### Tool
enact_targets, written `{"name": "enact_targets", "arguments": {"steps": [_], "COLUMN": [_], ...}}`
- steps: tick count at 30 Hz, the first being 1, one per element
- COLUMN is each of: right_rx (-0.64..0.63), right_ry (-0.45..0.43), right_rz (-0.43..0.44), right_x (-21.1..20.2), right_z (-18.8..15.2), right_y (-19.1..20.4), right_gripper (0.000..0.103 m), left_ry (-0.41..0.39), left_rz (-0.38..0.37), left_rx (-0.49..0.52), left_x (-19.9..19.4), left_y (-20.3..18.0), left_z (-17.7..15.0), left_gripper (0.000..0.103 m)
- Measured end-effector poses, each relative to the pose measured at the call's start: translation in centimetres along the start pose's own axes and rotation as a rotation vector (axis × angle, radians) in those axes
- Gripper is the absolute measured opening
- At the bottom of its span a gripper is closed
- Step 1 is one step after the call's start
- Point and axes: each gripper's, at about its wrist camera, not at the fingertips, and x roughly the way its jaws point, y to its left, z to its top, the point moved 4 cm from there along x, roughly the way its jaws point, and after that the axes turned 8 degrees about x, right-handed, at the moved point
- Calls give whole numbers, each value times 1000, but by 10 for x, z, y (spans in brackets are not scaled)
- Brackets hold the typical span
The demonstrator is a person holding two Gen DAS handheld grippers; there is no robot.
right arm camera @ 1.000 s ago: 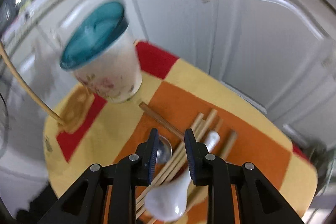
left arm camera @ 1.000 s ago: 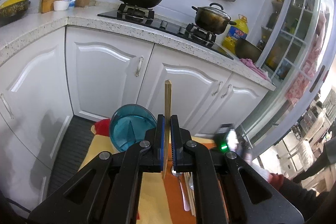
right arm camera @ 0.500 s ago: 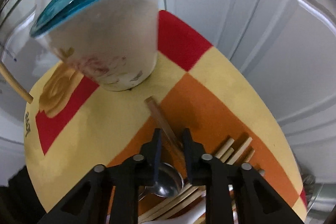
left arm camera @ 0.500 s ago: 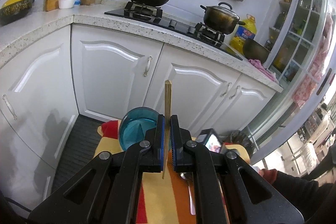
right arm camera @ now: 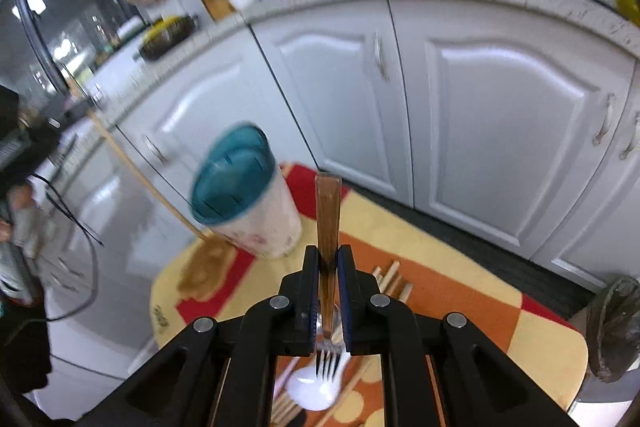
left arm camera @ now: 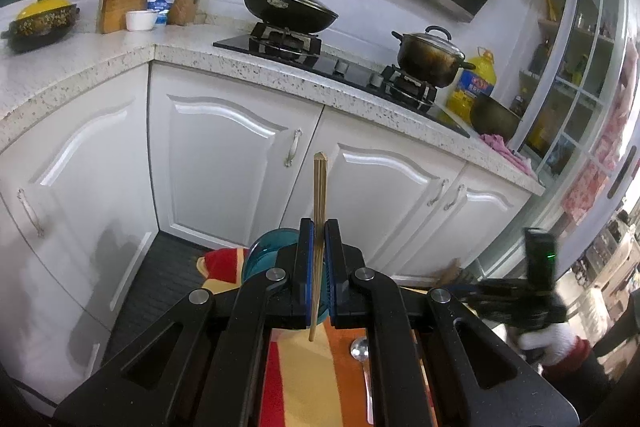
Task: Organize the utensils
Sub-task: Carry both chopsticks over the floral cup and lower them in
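Observation:
My left gripper [left arm camera: 319,227] is shut on a bamboo chopstick [left arm camera: 320,187] that stands upright between its pads. Just behind it stands the white holder cup with a teal inside [left arm camera: 272,251]. In the right wrist view my right gripper [right arm camera: 328,255] has its jaws closing on the brown handle of a fork [right arm camera: 328,211], pads pressing it. The tines hang below, above a white spoon [right arm camera: 312,391]. The cup [right arm camera: 248,195] stands ahead and to the left on the checked cloth [right arm camera: 460,291]. Loose chopsticks [right arm camera: 390,281] lie on the cloth, and a metal spoon [left arm camera: 360,349] lies there too.
White cabinet doors [right arm camera: 500,131] rise close behind the small table. Above them, a speckled counter [left arm camera: 120,55] carries a stove with two pots. A dark floor mat [left arm camera: 160,279] lies at the cabinet foot. A gloved hand [left arm camera: 544,343] shows at the right.
My right gripper has shut on the fork's handle and lifted it off the cloth, rising away from the utensil pile. The left gripper keeps the chopstick and has barely moved.

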Motion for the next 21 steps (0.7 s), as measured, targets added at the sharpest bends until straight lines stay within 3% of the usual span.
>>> {"name": "enact_targets", "arguments": {"steps": [5,12,17,21], "right_rx": [-19,-96,-127,-131], "right_ry": [-74,-174,-195,-179], "right_rz": [50,116,121,61], "right_x": [-26,-50,-33,7], "right_z": [14,74,105,114], "right_y": [30,87,116,122], "right_gripper": [9,9,9,9], "left_ry": [-22,-68,-50,-6], "left_rz": [29,82,125,168], "left_rx": [-2,9,28,43], "left_x": [-2,0,20,48], "left_y": [4,15,21,25], "left_z": [11,38,42,29], "left_gripper": [4,4,4,4]}}
